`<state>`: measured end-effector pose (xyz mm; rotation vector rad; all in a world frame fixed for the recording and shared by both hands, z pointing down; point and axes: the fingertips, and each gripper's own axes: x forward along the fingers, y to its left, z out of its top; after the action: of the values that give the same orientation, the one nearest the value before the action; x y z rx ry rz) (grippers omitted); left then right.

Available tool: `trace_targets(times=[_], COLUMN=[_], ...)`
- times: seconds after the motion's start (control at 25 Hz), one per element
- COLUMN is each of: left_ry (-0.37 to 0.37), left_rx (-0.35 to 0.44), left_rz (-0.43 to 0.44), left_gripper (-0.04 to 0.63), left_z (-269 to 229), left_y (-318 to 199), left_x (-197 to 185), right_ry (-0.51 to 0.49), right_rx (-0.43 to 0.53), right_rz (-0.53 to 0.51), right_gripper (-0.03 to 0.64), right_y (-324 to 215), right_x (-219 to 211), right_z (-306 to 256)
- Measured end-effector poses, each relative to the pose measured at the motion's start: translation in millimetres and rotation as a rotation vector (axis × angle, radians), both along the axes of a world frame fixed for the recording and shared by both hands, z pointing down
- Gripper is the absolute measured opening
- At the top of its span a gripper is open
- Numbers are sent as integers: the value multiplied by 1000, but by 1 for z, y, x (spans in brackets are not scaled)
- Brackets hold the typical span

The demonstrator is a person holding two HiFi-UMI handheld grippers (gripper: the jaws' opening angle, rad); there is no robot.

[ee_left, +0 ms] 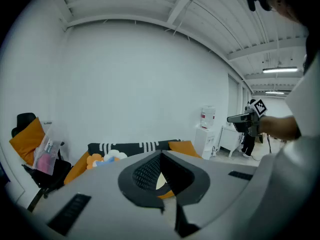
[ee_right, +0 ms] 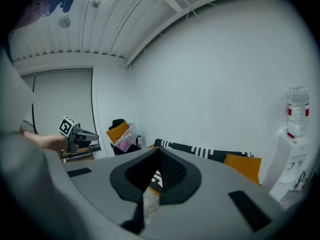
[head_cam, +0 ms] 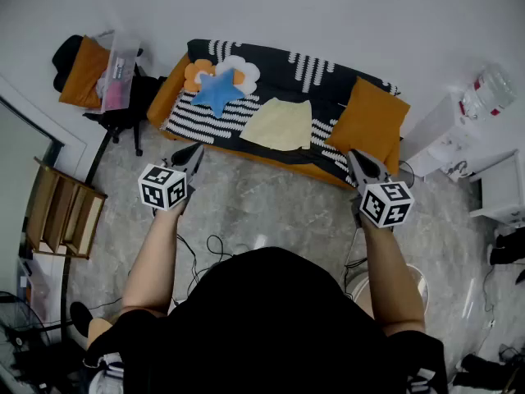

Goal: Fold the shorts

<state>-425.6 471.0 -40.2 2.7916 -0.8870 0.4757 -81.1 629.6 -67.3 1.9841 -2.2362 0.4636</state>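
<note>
- The left hand-held gripper (ee_left: 161, 155) fills the lower frame, jaws closed together on nothing.
- Behind the jaws, a sliver of pale yellow shorts (ee_left: 160, 181) shows on the striped sofa (ee_left: 135, 146).
- An orange cushion (ee_left: 184, 147) sits at the sofa's right end, and flower cushions (ee_left: 102, 158) at its left end.
- The right hand-held gripper (ee_left: 245, 119) is held up far right.

No word, number, brand or label is legible anywhere in these views.

The shorts (head_cam: 281, 125) are soft, matt cloth on the sofa (head_cam: 328, 72), whose cover is woven fabric. The floor (head_cam: 271, 199) looks like glossy marbled stone. The left tool (head_cam: 195, 150) and right tool (head_cam: 353, 156) are matt grey plastic.
</note>
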Motion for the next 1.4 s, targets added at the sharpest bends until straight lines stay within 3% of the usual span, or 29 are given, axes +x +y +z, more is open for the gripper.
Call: trace_targets(times=[0.48, 0.84, 1.16, 1.4], left_ry=[7, 14, 22, 8], left_rx=[7, -6, -37, -64], left_rz=[-10, -9, 11, 41], left_gripper=[15, 15, 15, 15], left_z=[-3, 5, 28, 43], left_y=[20, 3, -48, -114], left_x=[2, -2, 15, 32], right_ry=[-62, -21, -13, -15], right_rx=[73, 43, -12, -39], right_rz=[24, 17, 31, 71], right_gripper=[6, 6, 6, 6], right_y=[26, 6, -34, -95], right_x=[10, -1, 3, 18], right_z=[-13, -9, 19, 34])
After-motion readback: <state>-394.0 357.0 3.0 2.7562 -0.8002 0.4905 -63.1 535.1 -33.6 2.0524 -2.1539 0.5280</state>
